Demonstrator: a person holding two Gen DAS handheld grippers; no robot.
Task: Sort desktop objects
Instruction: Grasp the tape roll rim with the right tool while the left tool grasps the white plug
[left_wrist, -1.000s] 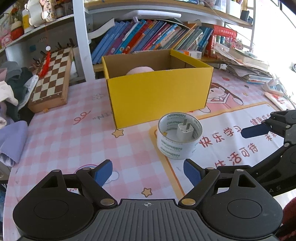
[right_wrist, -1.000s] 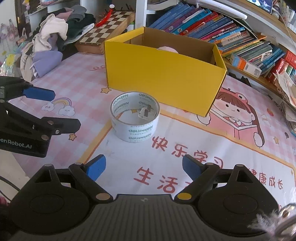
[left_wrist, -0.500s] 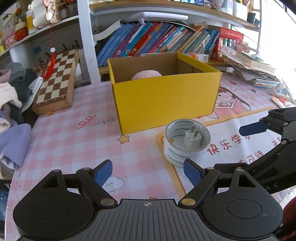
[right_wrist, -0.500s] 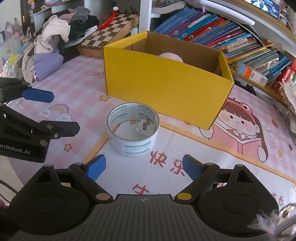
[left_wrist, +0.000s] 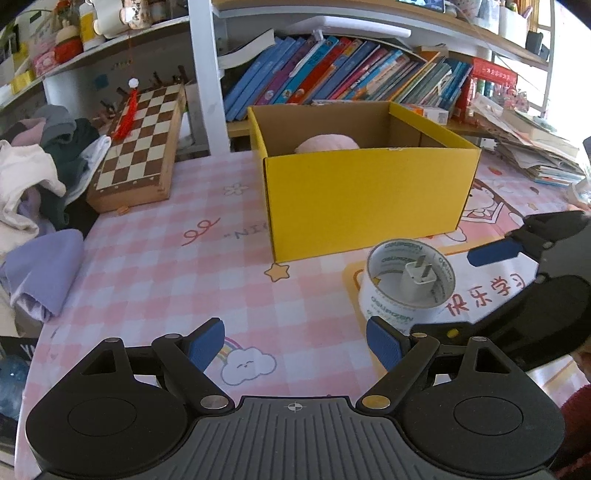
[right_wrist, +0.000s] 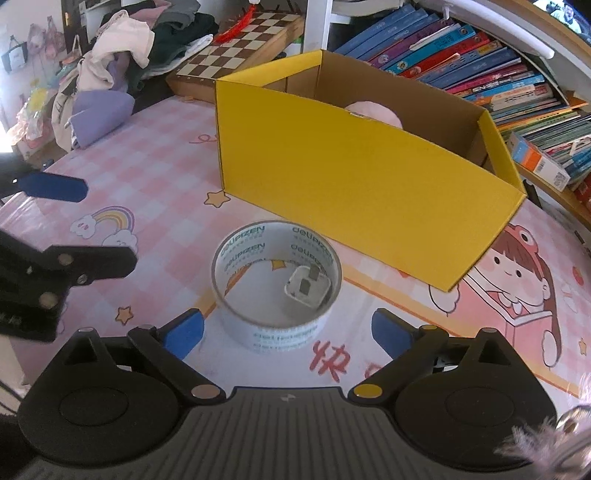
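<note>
A white roll of tape lies flat on the pink table mat, with a white plug adapter standing inside its ring. The roll also shows in the left wrist view with the adapter. Behind it stands an open yellow cardboard box with a pink soft thing inside. My right gripper is open, its fingers either side of the roll's near edge. My left gripper is open and empty, left of the roll.
A wooden chessboard leans at the back left beside a heap of clothes. Rows of books fill the shelf behind the box. Stacked papers lie at the right.
Both grippers have moved forward. The right gripper has closed in on the tape roll, which now sits between its fingertips. The left gripper has drifted left of the roll.
</note>
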